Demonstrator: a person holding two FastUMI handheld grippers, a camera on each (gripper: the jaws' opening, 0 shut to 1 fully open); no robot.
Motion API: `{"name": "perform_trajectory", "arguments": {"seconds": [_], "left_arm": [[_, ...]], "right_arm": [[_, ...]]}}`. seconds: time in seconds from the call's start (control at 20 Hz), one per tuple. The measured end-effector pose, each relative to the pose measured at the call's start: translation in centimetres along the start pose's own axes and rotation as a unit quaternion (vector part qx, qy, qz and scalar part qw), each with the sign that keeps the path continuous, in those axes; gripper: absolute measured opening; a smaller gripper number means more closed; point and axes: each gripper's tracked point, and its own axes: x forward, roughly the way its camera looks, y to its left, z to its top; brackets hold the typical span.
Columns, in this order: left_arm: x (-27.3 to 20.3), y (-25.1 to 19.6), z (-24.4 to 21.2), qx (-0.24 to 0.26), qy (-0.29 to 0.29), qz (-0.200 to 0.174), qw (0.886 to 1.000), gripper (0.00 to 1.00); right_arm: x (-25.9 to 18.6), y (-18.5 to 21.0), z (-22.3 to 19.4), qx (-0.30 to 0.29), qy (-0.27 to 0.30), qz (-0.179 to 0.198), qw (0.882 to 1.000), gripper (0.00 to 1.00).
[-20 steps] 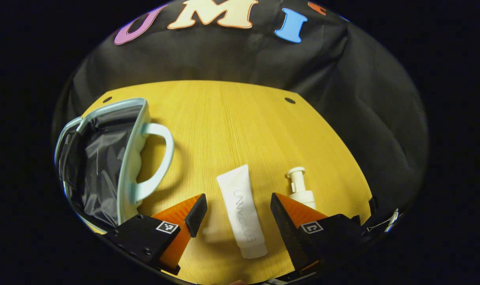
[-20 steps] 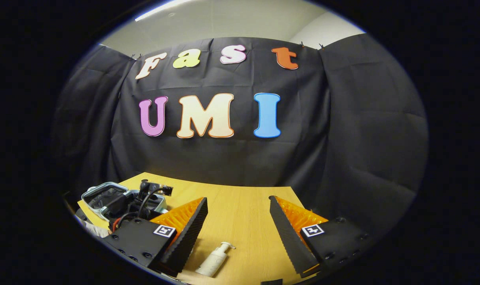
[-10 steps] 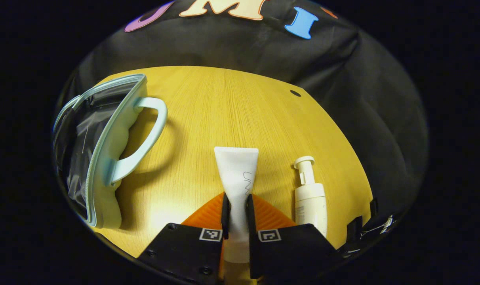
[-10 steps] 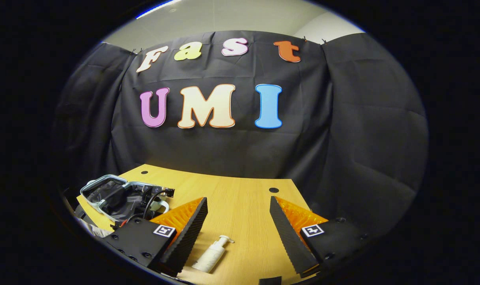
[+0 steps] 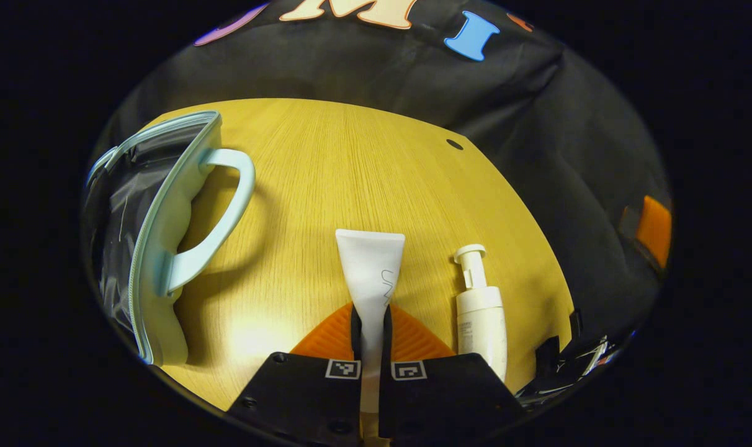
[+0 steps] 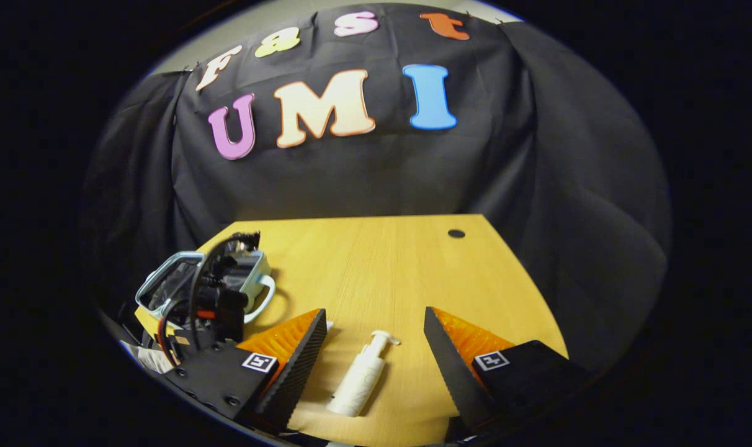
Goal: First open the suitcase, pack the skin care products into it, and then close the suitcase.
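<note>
**Left gripper view: soft tube pinched, suitcase open to the side**

Left gripper [image 5: 370,335] is clenched on the white tube [image 5: 371,264], which looks light and squashy; holding mid-body seems wise. Open suitcase [image 5: 159,248] lies left of the jaws, bare table [image 5: 351,167] between. Right gripper [image 6: 373,366] hangs released over the pump bottle [image 6: 360,382].

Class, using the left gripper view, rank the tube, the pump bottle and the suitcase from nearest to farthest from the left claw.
1. Tube: gripped between the left claw's fingers, at centre.
2. Pump bottle: lying on the table just to the right of the tube.
3. Suitcase: open, at the table's left edge, handle towards the tube.
</note>
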Motion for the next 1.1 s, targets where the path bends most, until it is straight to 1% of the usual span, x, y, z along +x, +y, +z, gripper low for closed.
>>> {"name": "perform_trajectory", "arguments": {"seconds": [0.2,0.35,0.45,0.6,0.7,0.8,0.85,0.95,1.05,1.1], "left_arm": [[0.0,0.0,0.0,-0.003,-0.003,-0.004,1.000,0.04],[0.1,0.0,-0.1,-0.002,0.000,-0.009,1.000,0.04],[0.1,0.0,-0.1,0.000,0.000,-0.012,1.000,0.04],[0.0,0.0,-0.1,0.001,0.001,-0.017,1.000,0.04],[0.1,0.0,0.0,0.004,0.003,-0.019,1.000,0.04],[0.0,-0.1,0.0,0.007,0.004,-0.019,1.000,0.04],[-0.1,-0.3,0.1,0.009,0.005,-0.020,1.000,0.04],[0.1,0.0,0.0,0.014,0.008,-0.021,1.000,0.04],[0.1,-0.1,0.0,0.021,0.010,-0.022,1.000,0.04],[0.1,0.0,0.1,0.023,0.007,-0.018,1.000,0.04]], "right_arm": [[3.1,0.4,-4.8,0.002,0.073,-0.003,0.997,0.99],[4.2,0.5,-8.8,0.008,0.131,-0.011,0.991,0.99],[4.7,0.3,-10.8,0.015,0.165,-0.017,0.986,0.99],[5.4,0.4,-12.9,0.011,0.193,-0.020,0.981,0.99],[5.6,0.7,-14.0,0.007,0.209,-0.020,0.978,0.98],[5.5,1.6,-15.3,0.018,0.231,-0.008,0.973,0.93],[5.9,1.2,-15.7,0.014,0.225,-0.016,0.974,0.83],[5.8,1.2,-15.2,0.003,0.217,-0.019,0.976,0.62],[5.8,1.5,-15.3,0.006,0.217,-0.014,0.976,0.55],[5.9,1.5,-15.3,0.008,0.219,-0.010,0.976,0.55]]}}
